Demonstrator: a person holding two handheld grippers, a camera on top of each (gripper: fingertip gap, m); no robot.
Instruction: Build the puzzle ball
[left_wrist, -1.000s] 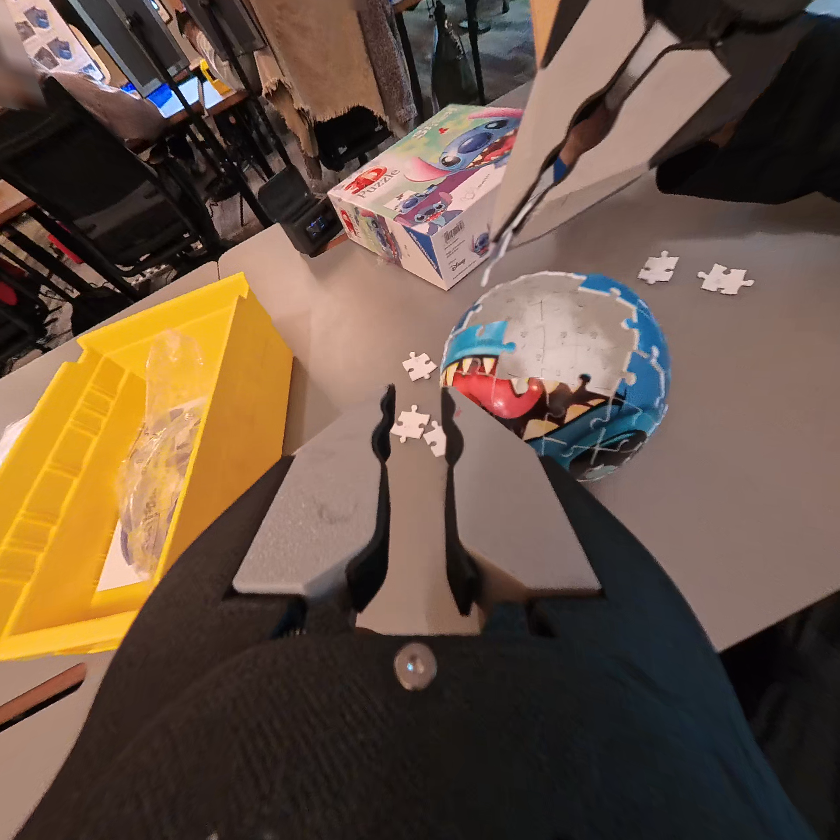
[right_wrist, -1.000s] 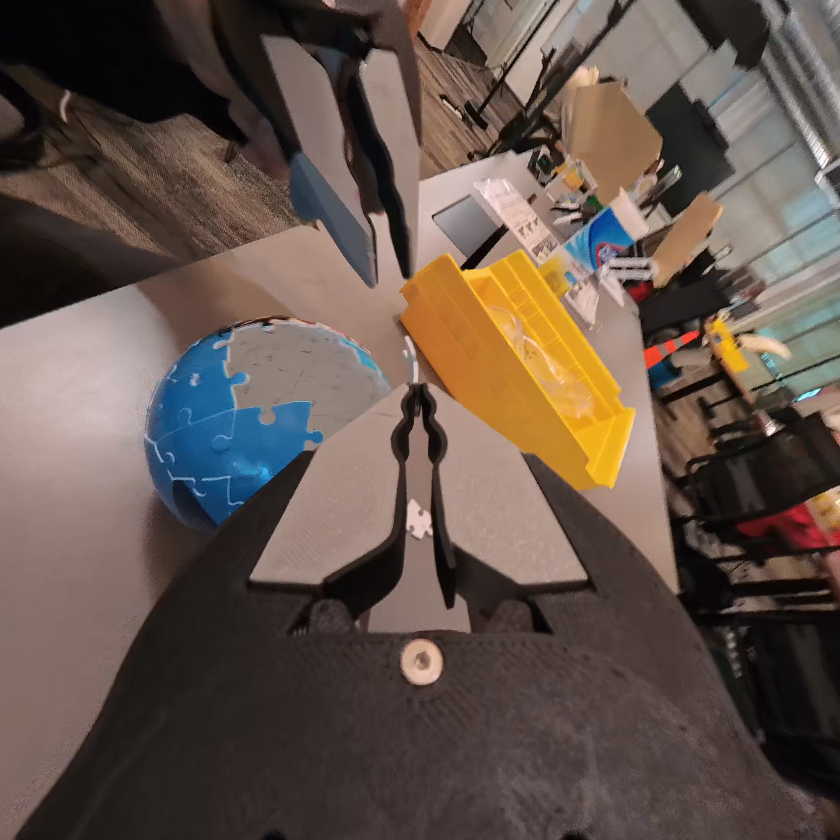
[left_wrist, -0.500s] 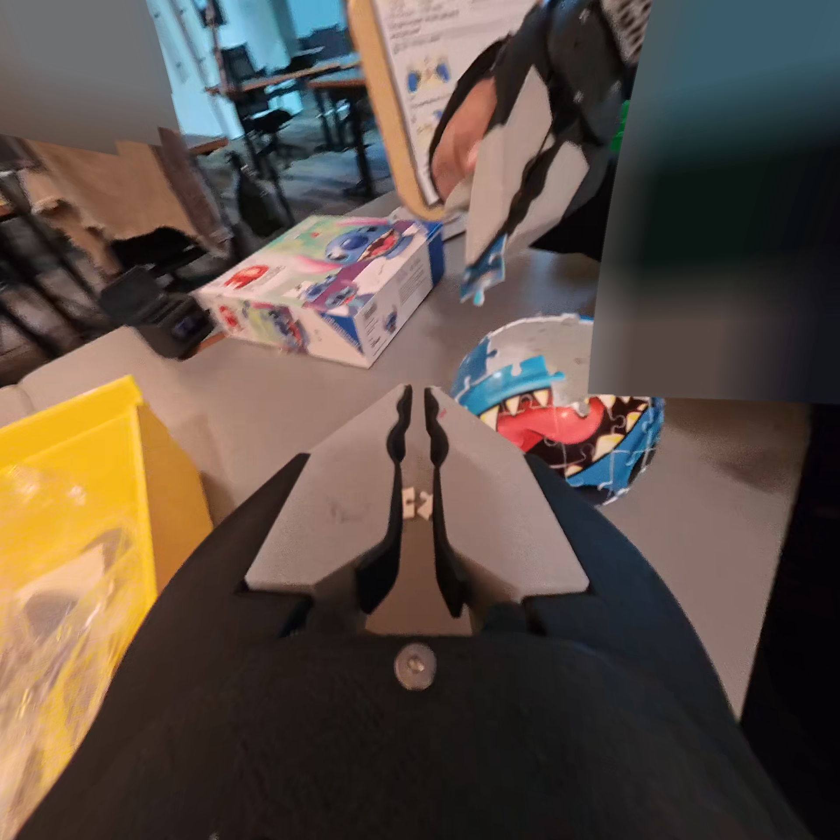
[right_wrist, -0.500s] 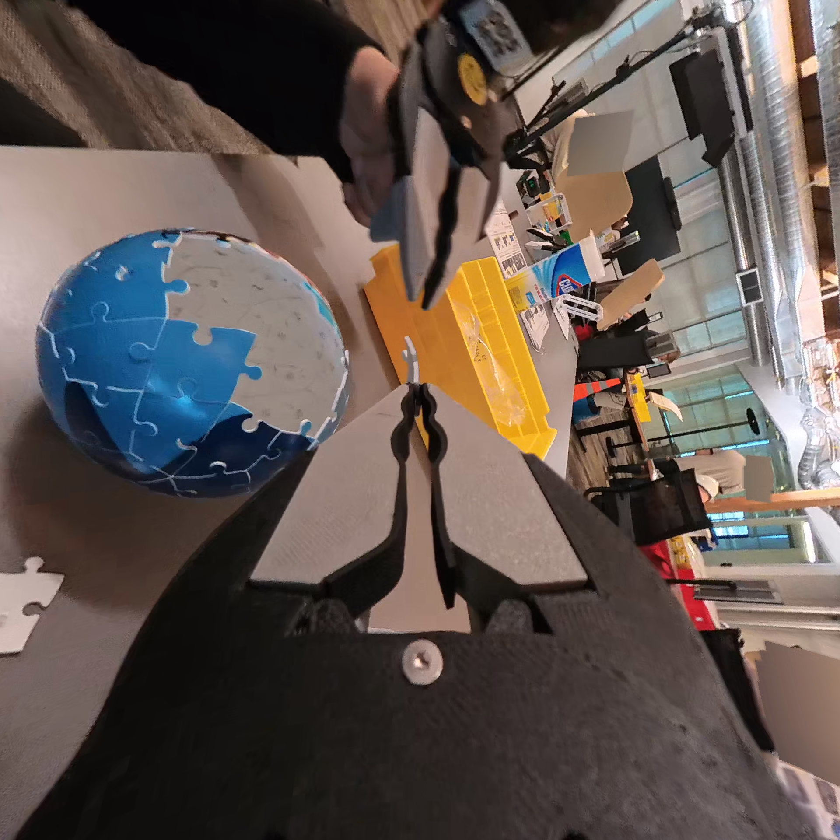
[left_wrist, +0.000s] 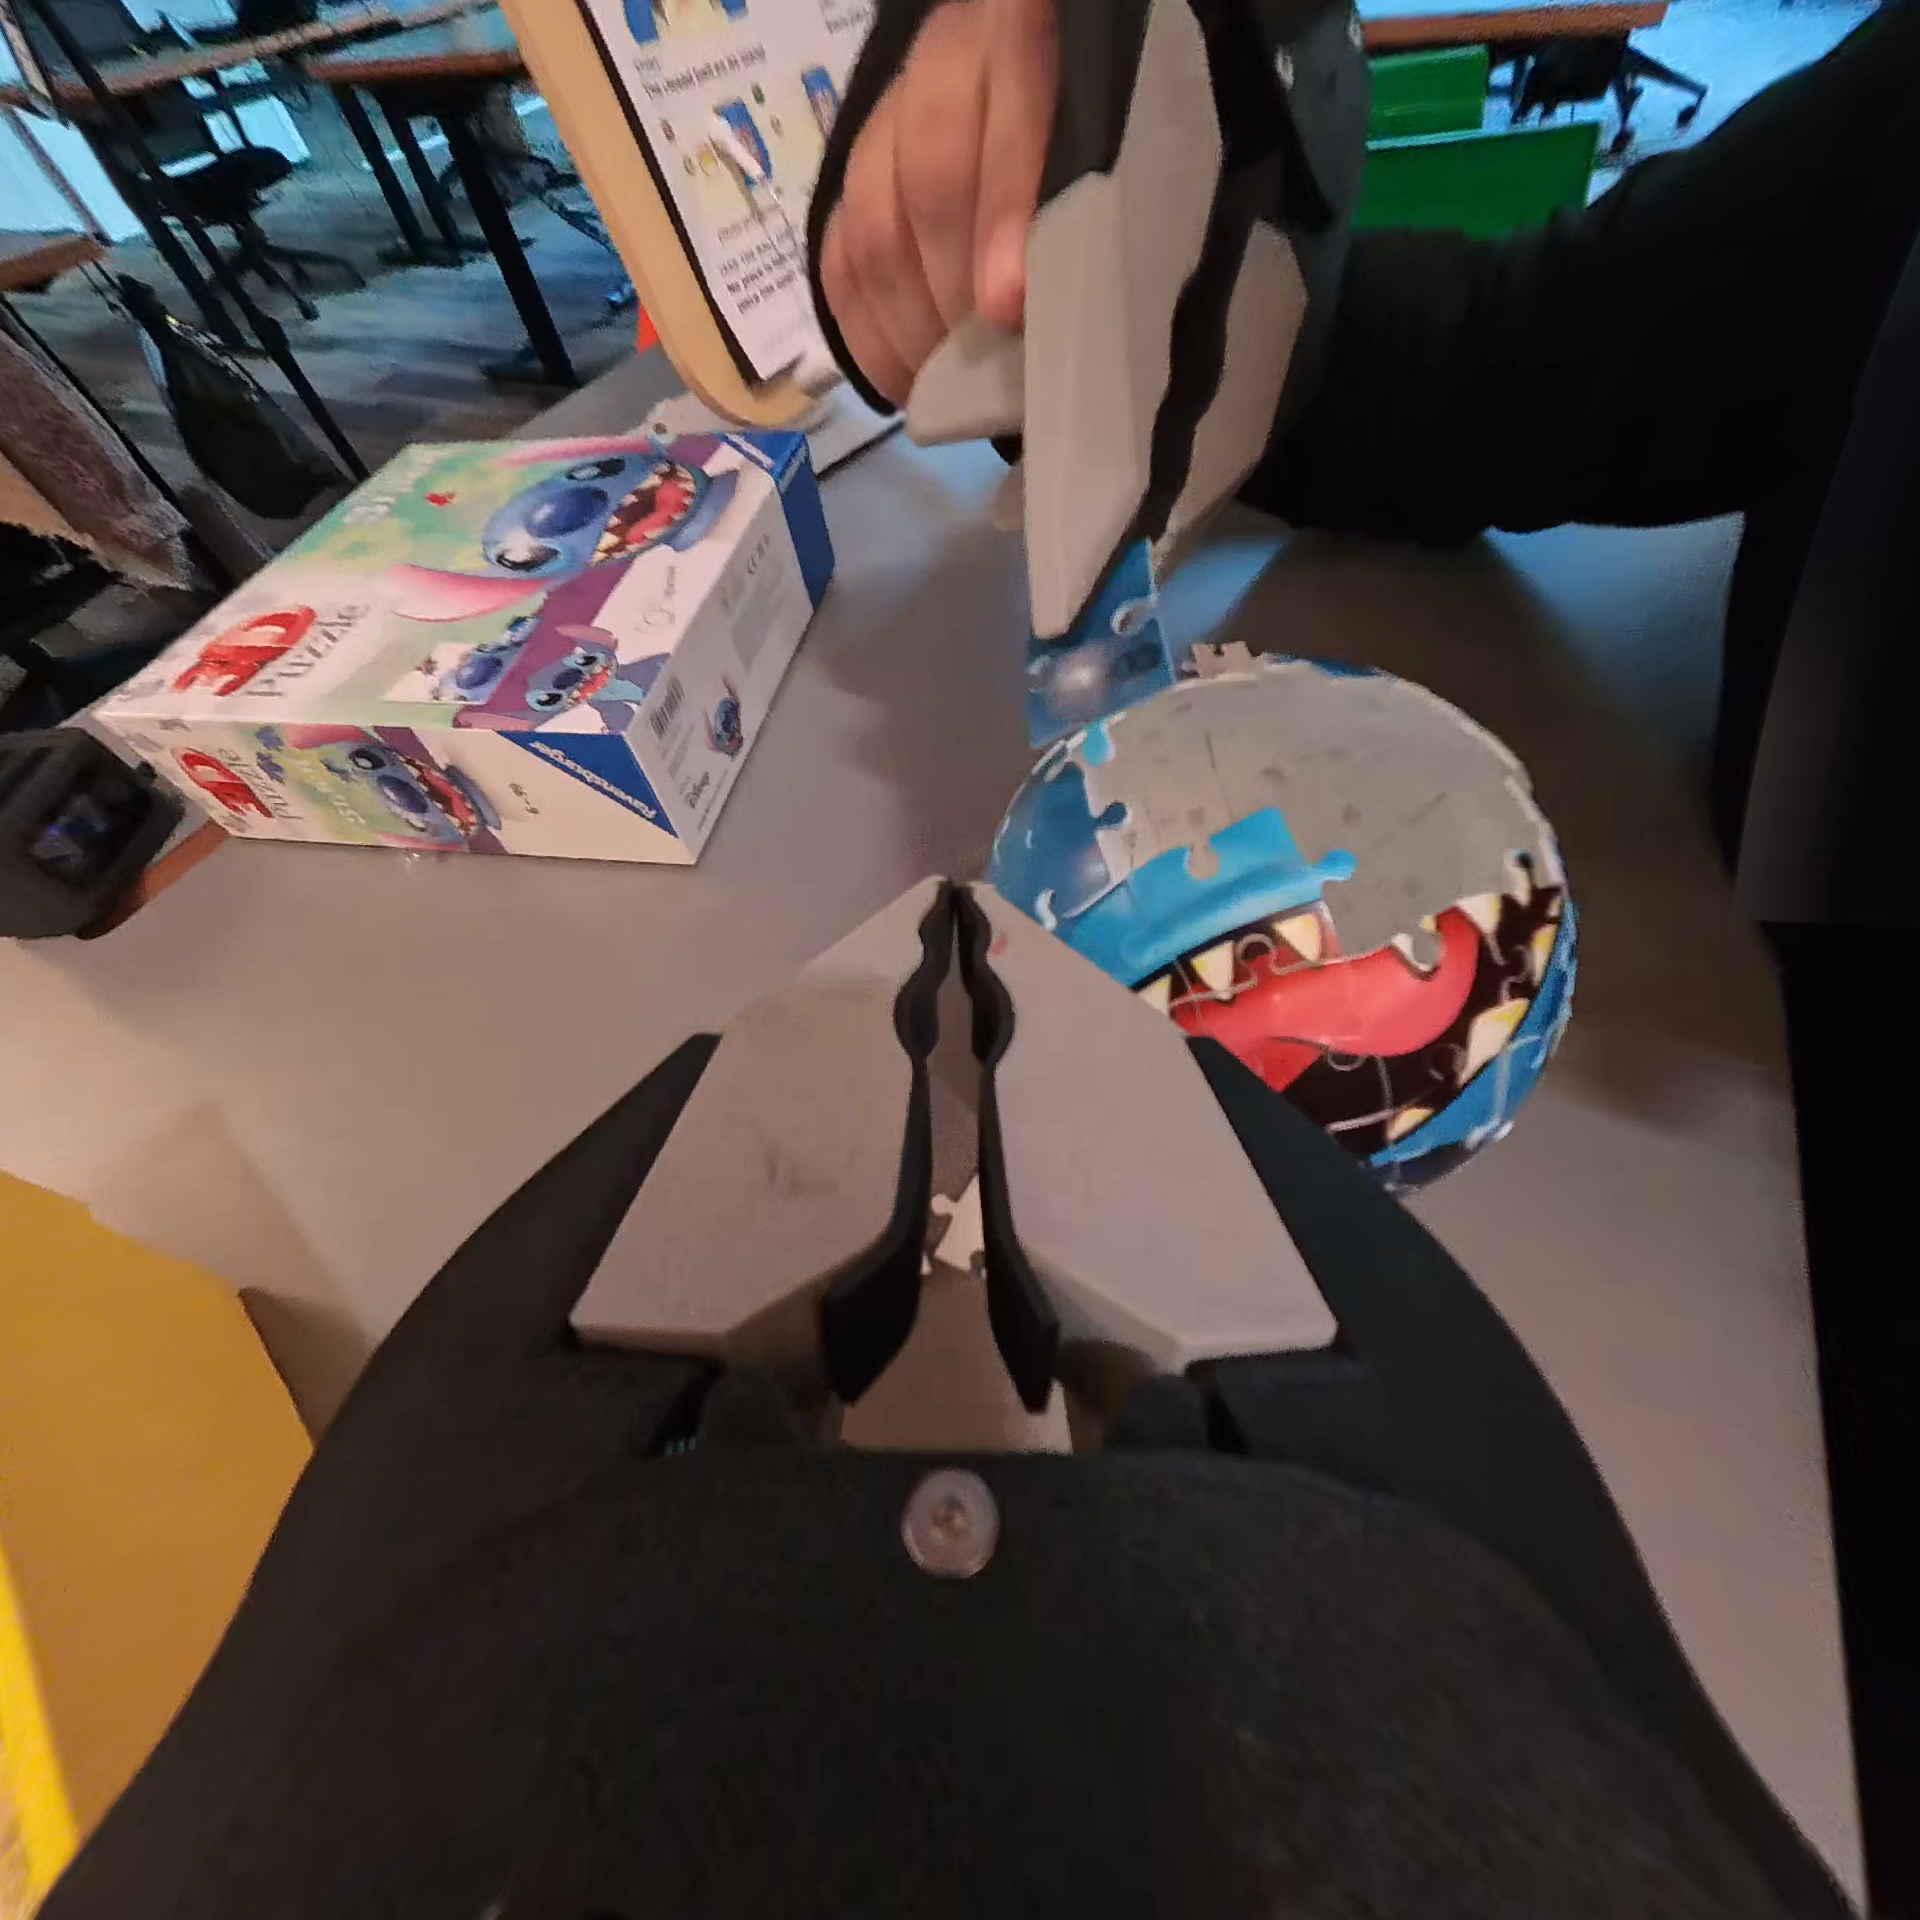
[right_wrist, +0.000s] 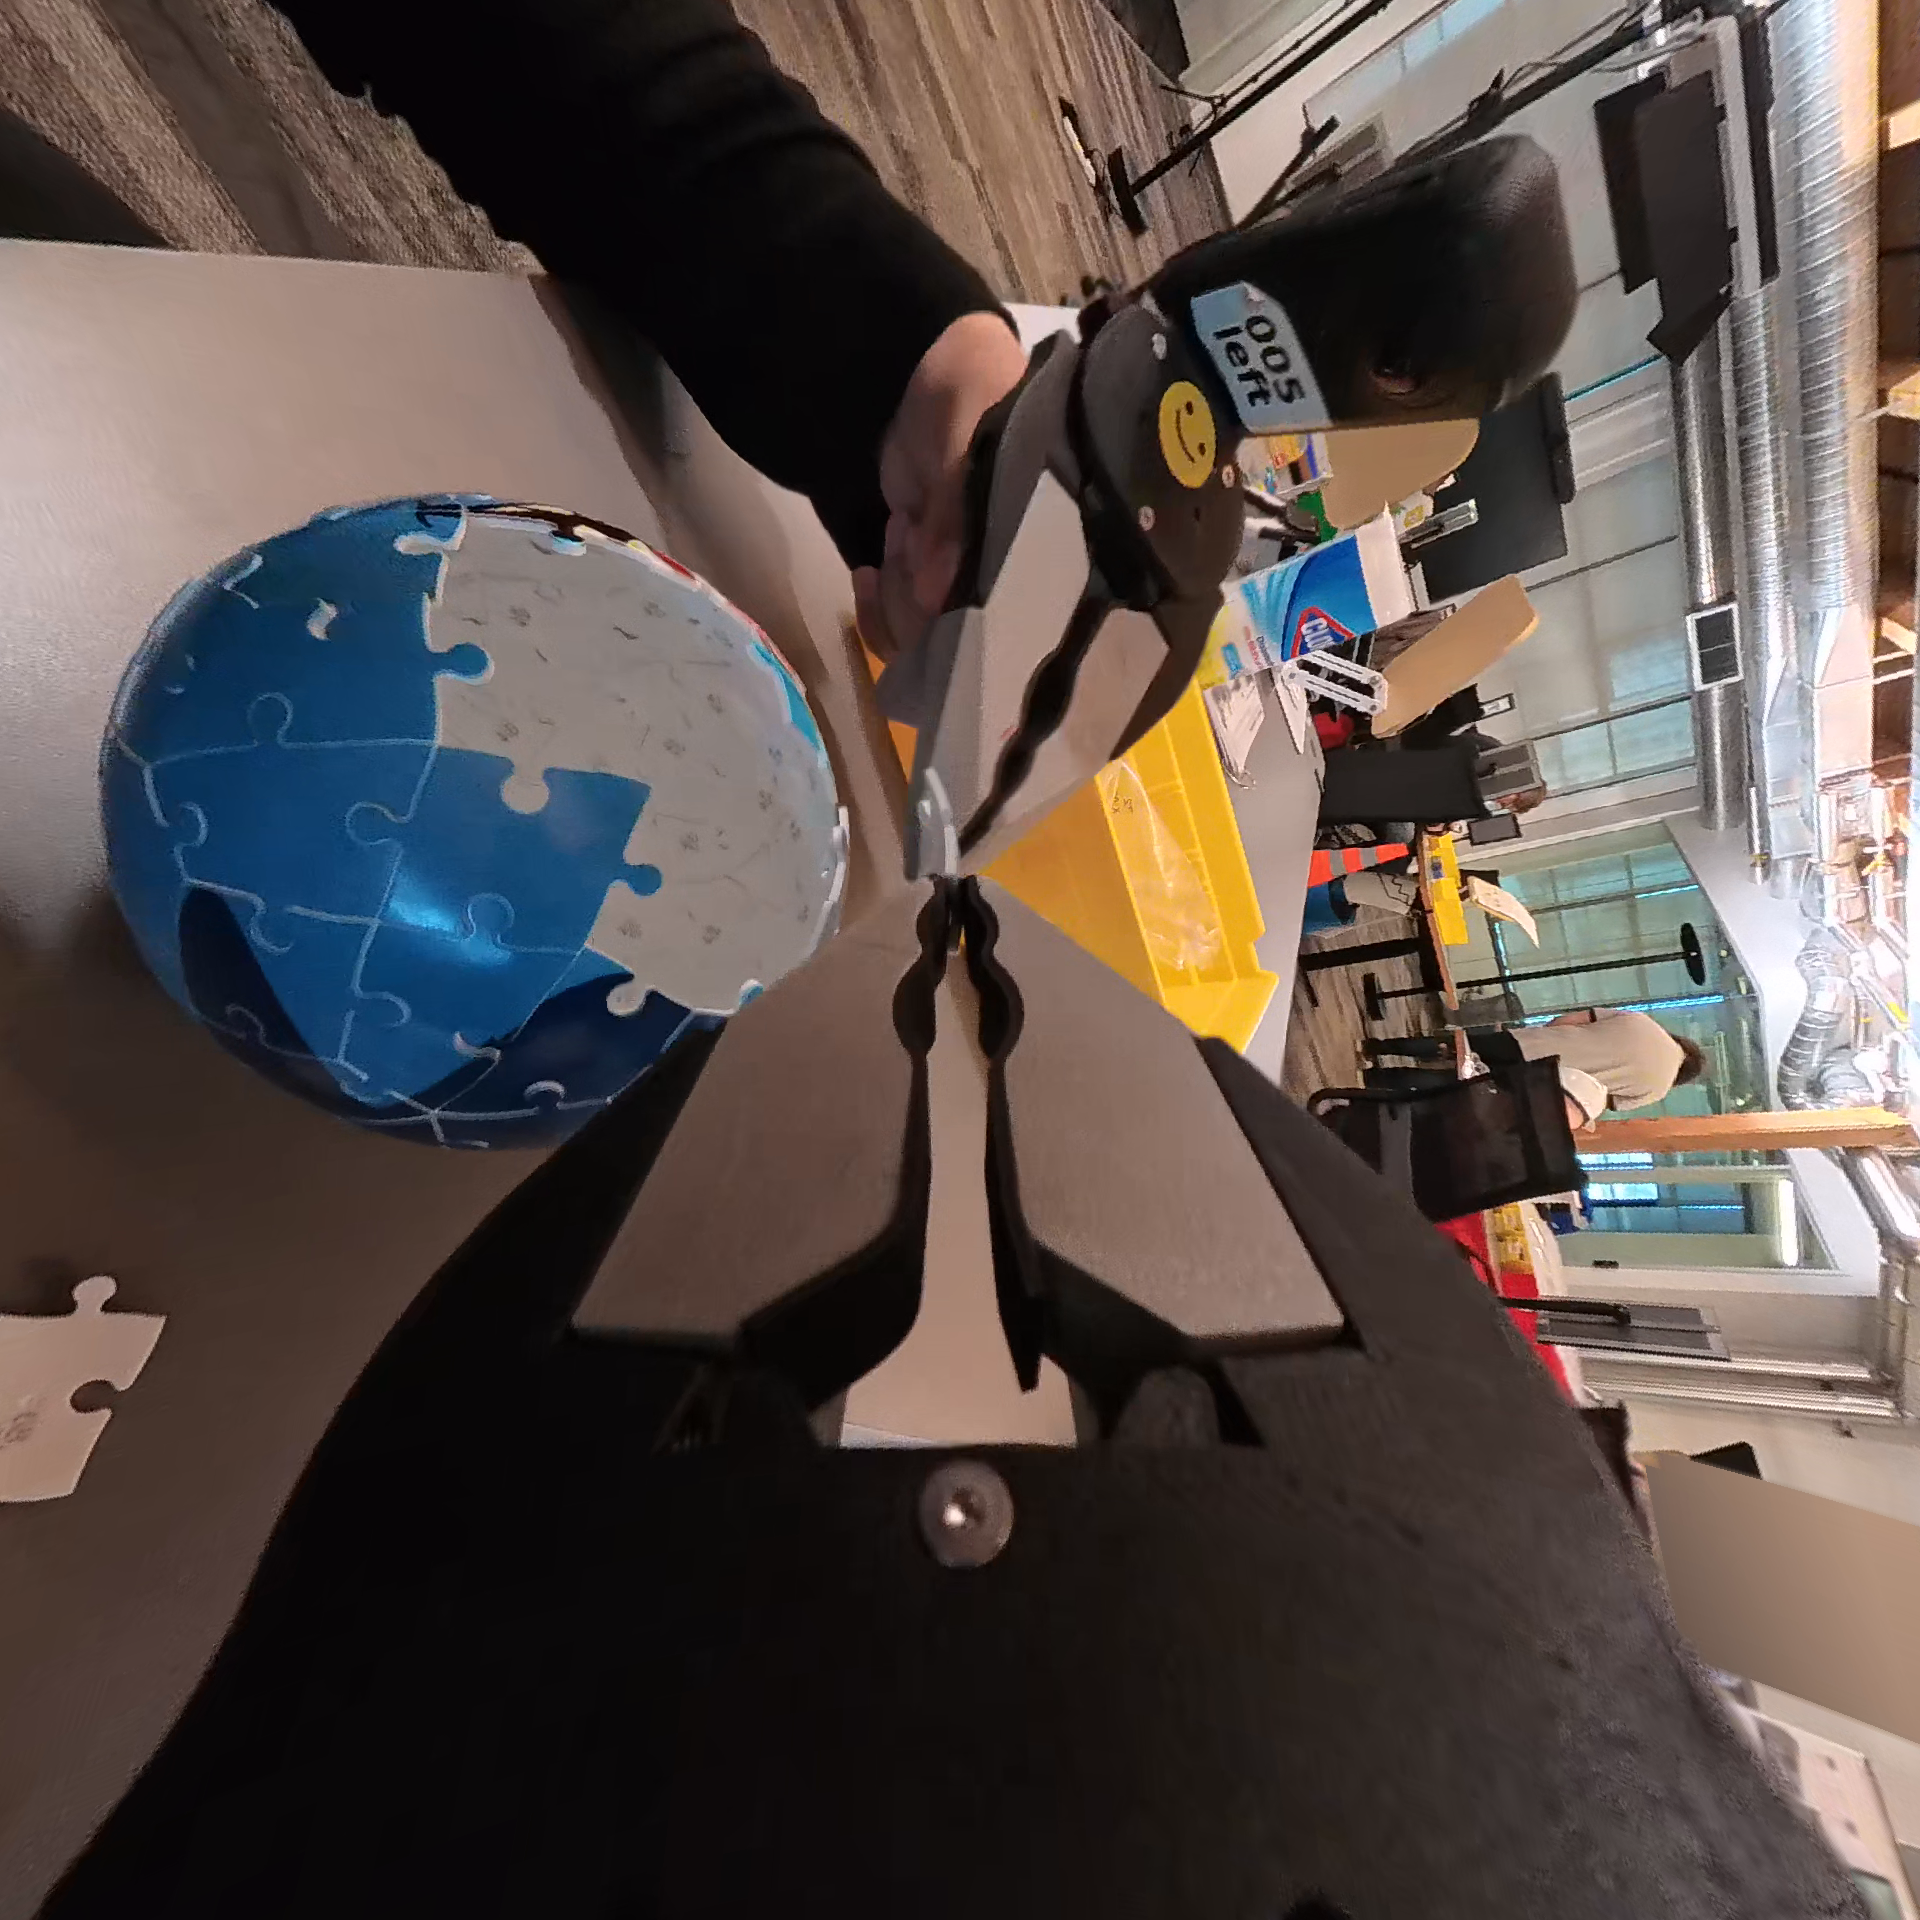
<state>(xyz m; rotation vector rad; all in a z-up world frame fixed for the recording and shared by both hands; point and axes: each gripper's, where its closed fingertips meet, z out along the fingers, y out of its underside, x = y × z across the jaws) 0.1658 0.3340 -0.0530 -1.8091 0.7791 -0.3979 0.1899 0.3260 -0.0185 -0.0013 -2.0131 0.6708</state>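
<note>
The puzzle ball (left_wrist: 1299, 904) stands on the grey table, partly built, with a blue shell, a toothy red mouth and an open top that shows its grey inside. It also shows in the right wrist view (right_wrist: 468, 821). My right gripper (left_wrist: 1107, 587) is shut on a blue puzzle piece (left_wrist: 1101, 655) and holds it just above the ball's far left rim. My left gripper (left_wrist: 956, 894) is shut with nothing seen in it, raised just left of the ball. In the right wrist view the left gripper (right_wrist: 935, 847) sits close in front of my right gripper (right_wrist: 958, 899).
The puzzle box (left_wrist: 468, 665) lies at the back left, with a black device (left_wrist: 73, 831) beside it. A yellow bin (left_wrist: 104, 1455) is at the near left. Loose white pieces lie on the table (left_wrist: 956, 1236) (right_wrist: 52, 1382). A person's black sleeve (left_wrist: 1558, 364) reaches in from the right. The tips of one gripper are about 5 cm away from the tips of the other. Both grippers' tips are roughly 40 cm from the black device (left_wrist: 73, 831).
My left gripper has gone from open to shut and has lifted off the loose pieces. My right gripper has brought the blue piece down to the ball's rim.
</note>
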